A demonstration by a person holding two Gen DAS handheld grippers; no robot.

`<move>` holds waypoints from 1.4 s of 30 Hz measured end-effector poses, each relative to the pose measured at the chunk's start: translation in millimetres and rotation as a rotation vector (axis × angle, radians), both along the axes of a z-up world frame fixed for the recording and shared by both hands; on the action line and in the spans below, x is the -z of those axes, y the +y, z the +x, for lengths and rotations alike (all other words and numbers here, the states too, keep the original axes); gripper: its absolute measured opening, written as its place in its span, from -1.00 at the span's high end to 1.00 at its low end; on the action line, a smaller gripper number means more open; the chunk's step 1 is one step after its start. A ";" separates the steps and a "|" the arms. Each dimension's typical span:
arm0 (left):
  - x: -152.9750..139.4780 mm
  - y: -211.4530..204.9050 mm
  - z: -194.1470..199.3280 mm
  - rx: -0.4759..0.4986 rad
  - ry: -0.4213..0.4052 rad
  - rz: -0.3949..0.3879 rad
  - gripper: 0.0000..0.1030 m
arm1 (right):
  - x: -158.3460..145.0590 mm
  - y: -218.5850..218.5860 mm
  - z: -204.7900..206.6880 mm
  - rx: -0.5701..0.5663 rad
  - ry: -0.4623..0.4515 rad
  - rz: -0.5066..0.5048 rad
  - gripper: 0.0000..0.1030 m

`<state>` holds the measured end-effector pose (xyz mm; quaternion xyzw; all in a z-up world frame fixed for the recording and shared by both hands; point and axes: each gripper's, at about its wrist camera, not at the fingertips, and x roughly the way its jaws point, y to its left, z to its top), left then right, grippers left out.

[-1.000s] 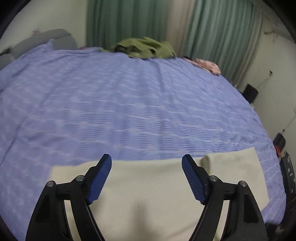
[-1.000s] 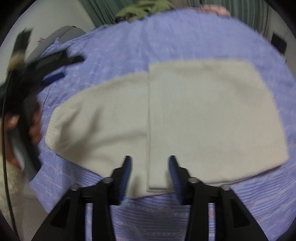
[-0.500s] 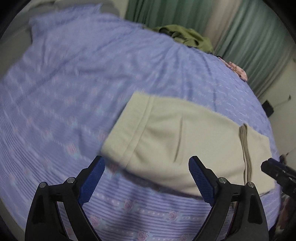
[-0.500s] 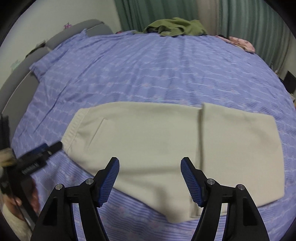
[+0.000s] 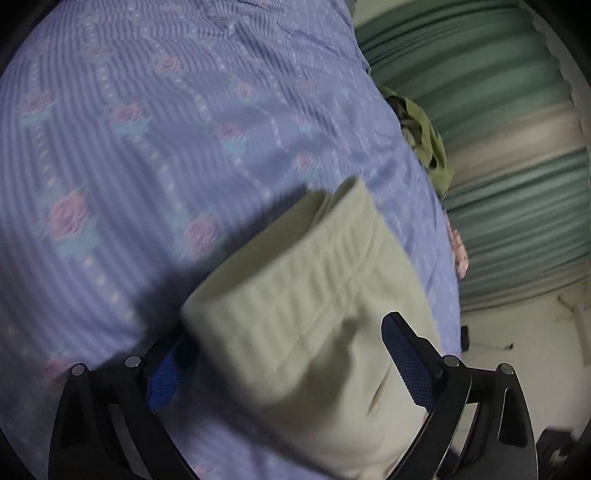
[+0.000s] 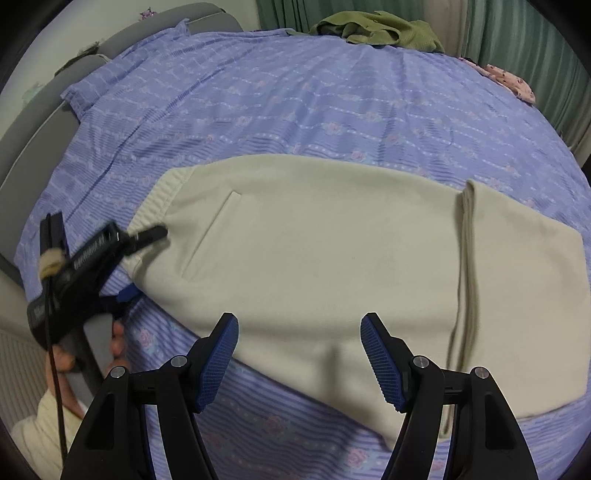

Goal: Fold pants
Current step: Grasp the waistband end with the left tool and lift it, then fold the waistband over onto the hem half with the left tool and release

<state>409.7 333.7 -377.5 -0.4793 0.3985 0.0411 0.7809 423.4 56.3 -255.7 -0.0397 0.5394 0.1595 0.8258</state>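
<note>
Cream pants [image 6: 314,240] lie flat on the bed, their leg end folded over at the right along a thick edge [image 6: 465,258]. My left gripper [image 6: 146,264] is at the ribbed waistband corner on the left. In the left wrist view the waistband [image 5: 314,295] sits between the left gripper's [image 5: 284,332] jaws, which are opening. One blue pad [image 5: 166,376] is under the cloth edge and the other pad [image 5: 402,362] stands clear above it. My right gripper [image 6: 299,354] hangs open over the pants' near edge, gripping nothing.
The bed has a violet flowered sheet [image 6: 295,110]. A green garment [image 6: 380,31] and a pink one [image 6: 509,81] lie at its far side before green curtains [image 6: 517,37]. A grey headboard [image 6: 37,122] runs along the left. A person's hand [image 6: 118,339] holds the left gripper.
The left gripper dropped, rolled and came to the waistband corner, its jaws wider. The right gripper slid left along the near edge and its jaws are wider than a second ago.
</note>
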 end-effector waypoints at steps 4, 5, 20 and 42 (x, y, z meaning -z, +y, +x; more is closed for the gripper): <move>-12.8 -5.4 9.7 0.035 -0.097 -0.104 -0.78 | 3.5 3.4 2.1 -0.006 0.008 0.014 -0.36; -22.3 -6.9 6.1 0.048 -0.148 -0.108 -0.71 | 2.9 2.5 2.4 -0.006 0.008 0.017 -0.36; -15.4 -32.5 37.4 0.058 0.075 0.093 0.33 | 3.0 -35.0 16.0 0.133 -0.002 0.002 -0.36; -289.4 -312.7 37.5 0.393 -0.168 0.773 0.50 | -126.1 -265.5 -45.2 0.367 -0.246 0.057 -0.36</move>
